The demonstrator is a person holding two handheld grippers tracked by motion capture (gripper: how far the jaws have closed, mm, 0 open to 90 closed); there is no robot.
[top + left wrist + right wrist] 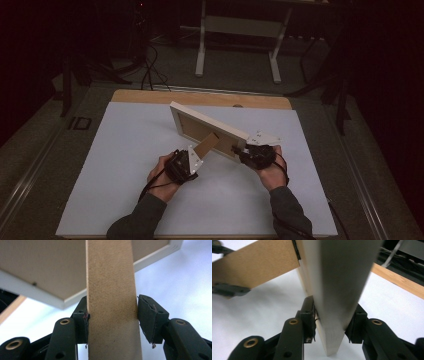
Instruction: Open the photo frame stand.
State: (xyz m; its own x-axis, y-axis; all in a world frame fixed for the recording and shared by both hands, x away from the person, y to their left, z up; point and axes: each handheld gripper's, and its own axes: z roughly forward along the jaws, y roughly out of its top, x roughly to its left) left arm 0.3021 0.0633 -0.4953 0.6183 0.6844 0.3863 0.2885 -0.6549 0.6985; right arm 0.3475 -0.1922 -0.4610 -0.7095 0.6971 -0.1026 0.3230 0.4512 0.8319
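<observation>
Claws (196, 159) (239, 148) grip frame (210, 124) (left on stand (207, 144)).

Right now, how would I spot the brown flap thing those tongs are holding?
Find the white table mat, then the white picture frame standing on it. Sticking out of the frame's brown back is the stand flap, a flat cardboard-brown strip between the left tongs, the one piece jutting out at a slant.

White picture frame (220, 125), plain brown backing, tan stand strut (111, 302); white mat (125, 170); table edge (150, 96) seemingly light wood.
</observation>
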